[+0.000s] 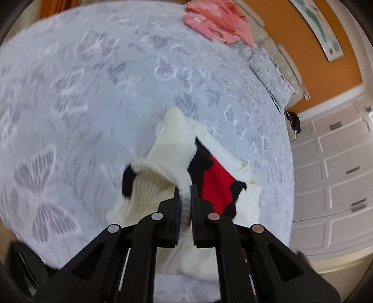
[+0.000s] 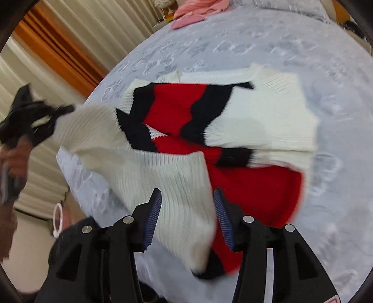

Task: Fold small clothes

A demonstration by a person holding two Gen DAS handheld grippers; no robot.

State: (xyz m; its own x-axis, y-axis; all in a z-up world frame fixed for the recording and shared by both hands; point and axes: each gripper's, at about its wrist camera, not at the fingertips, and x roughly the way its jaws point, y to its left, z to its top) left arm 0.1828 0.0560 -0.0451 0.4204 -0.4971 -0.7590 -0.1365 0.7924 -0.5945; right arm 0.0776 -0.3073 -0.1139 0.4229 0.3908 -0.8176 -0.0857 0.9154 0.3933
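I have the small knitted sweater [image 2: 209, 144], cream with red and black bands, lying on the bed [image 1: 93, 93] over its grey butterfly-print cover, and I judge the fold to be partway through, not finished. My left gripper [image 1: 184, 200] has its jaws pinched nearly together on a ribbed cream edge of the knit, what looks like a sleeve or cuff, and in the right wrist view that same piece stretches off to the left toward the left gripper [image 2: 35, 121], lifted clear of the bed. My right gripper [image 2: 187, 209] is spread wide with nothing between its pads; it hovers over the near cream panel of the sweater, and I cannot tell whether it touches the fabric. The far side of the garment already seems laid across the body, with a cream section doubled over the red and black bands, so I would count one fold as roughly made. What is left, as I read it, is to carry the held sleeve over the body, flatten it, and then fold the length up into a compact shape. At the far edge of the bed a pink garment [image 1: 216, 21] sits in a loose heap, apparently not yet folded, so I think more work remains after this piece.
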